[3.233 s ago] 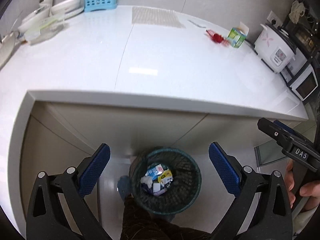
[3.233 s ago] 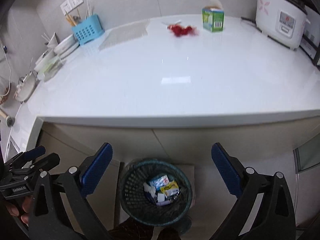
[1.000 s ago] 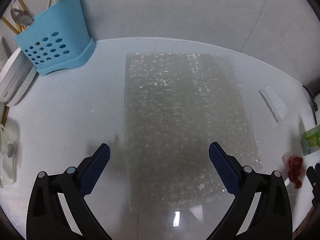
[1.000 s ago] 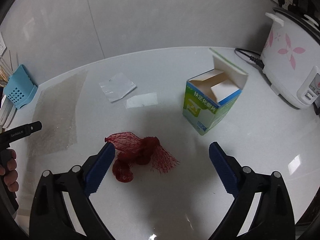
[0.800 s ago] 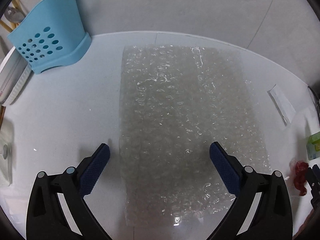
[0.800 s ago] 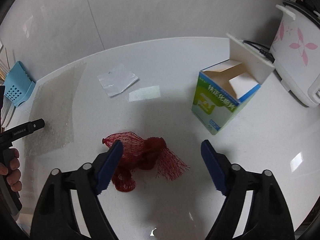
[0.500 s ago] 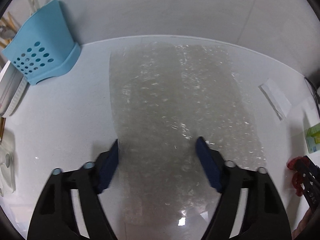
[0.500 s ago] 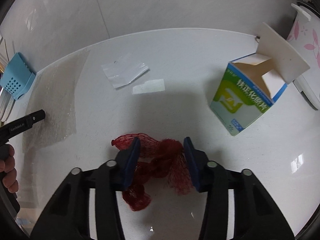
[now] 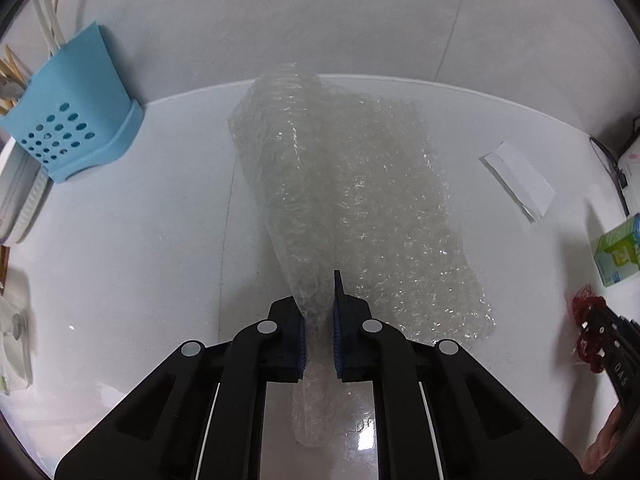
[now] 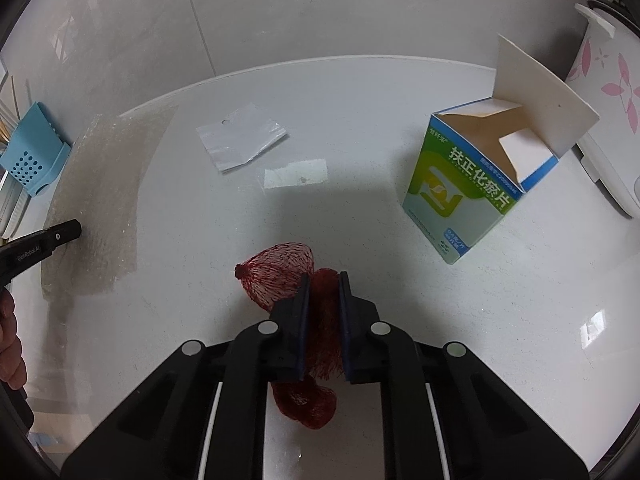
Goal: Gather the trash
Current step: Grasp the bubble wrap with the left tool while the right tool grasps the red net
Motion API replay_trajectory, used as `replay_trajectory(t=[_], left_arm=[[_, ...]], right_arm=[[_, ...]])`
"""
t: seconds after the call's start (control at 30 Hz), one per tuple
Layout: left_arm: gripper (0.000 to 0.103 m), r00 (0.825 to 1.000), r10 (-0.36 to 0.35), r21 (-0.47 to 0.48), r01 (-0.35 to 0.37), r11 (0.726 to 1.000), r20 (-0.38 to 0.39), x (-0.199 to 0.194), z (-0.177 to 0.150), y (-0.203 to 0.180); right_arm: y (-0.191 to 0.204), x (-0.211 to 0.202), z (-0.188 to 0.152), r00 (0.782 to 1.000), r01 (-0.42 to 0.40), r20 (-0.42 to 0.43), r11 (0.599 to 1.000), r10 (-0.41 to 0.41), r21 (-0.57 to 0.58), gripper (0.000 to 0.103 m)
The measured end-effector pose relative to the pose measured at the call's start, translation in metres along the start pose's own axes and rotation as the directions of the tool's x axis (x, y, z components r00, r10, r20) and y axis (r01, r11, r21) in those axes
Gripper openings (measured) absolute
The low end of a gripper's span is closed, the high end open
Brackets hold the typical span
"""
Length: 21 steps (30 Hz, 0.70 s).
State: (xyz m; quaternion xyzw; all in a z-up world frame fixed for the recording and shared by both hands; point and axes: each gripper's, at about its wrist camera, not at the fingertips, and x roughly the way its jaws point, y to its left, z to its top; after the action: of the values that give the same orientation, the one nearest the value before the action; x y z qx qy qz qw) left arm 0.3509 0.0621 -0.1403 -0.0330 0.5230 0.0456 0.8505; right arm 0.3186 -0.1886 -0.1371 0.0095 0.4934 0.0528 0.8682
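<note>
Your left gripper (image 9: 318,320) has just been closing and now pinches the near edge of the bubble wrap sheet (image 9: 360,200), your landmark on this white counter (image 9: 140,240); the jaws stand nearly together with a bunched fold of wrap between the blue pads, and the left side of the sheet has ridden up into a ridge while the rest lies flat. Left of the sheet, against the wall, stands the blue utensil caddy (image 9: 72,132), which is not trash. Right of the sheet lie a clear plastic bag (image 10: 240,140) and a thin clear strip (image 10: 296,173), both flat on the counter and untouched. Further right of the sheet, your right gripper (image 10: 322,312) has also just been closing and now squeezes the red mesh net (image 10: 280,270), its jaws almost shut with the net bulging out ahead of and beneath the pads. Beyond that, well right of the sheet, an open green and blue carton (image 10: 472,196) stands upright with its flap raised, close to a rice cooker (image 10: 608,92) at the counter's far end. So you have two pieces gripped but neither looks carried off yet, and no bin shows in either view. By my reckoning you are partway through: the wrap and the net need lifting and dropping, and the bag, the strip and the carton remain to be collected.
</note>
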Motion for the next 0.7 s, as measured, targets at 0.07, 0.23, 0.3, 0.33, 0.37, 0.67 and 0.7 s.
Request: replay_trajectory(t=[0.07, 0.23, 0.3, 0.33, 0.37, 0.67, 0.7], left_arm=[[0.009, 1.000, -0.007, 0.000, 0.007, 1.000, 0.009, -0.006, 0.000, 0.003], [0.009, 0.999, -0.032, -0.004, 0.033, 0.999, 0.034, -0.029, -0.005, 0.006], [0.009, 0.998, -0.039, -0.004, 0.039, 0.999, 0.046, -0.041, -0.008, 0.008], [0.009, 0.998, -0.042, -0.003, 0.042, 0.999, 0.052, -0.045, -0.009, 0.009], [0.009, 0.997, -0.045, -0.002, 0.045, 0.999, 0.055, -0.050, -0.011, 0.009], [0.009, 0.994, -0.058, -0.013, 0.059, 0.998, 0.090, -0.089, -0.036, 0.008], [0.009, 0.994, -0.062, -0.015, 0.064, 0.998, 0.092, -0.094, -0.040, 0.008]], right_arm=[[-0.001, -0.005, -0.002, 1.000, 0.002, 0.010, 1.000, -0.002, -0.002, 0.011], [-0.003, -0.022, -0.005, 1.000, -0.011, 0.029, 1.000, 0.011, 0.001, 0.011], [0.005, -0.023, 0.004, 0.999, -0.017, 0.040, 1.000, 0.017, -0.006, 0.011], [0.005, -0.027, 0.004, 0.999, -0.019, 0.046, 1.000, 0.019, -0.009, 0.011], [0.003, -0.031, 0.006, 0.998, -0.020, 0.052, 1.000, 0.021, -0.010, 0.011], [-0.006, -0.062, -0.007, 0.994, -0.051, 0.091, 0.998, 0.054, -0.038, 0.011], [-0.008, -0.067, -0.010, 0.994, -0.054, 0.097, 0.998, 0.058, -0.041, 0.011]])
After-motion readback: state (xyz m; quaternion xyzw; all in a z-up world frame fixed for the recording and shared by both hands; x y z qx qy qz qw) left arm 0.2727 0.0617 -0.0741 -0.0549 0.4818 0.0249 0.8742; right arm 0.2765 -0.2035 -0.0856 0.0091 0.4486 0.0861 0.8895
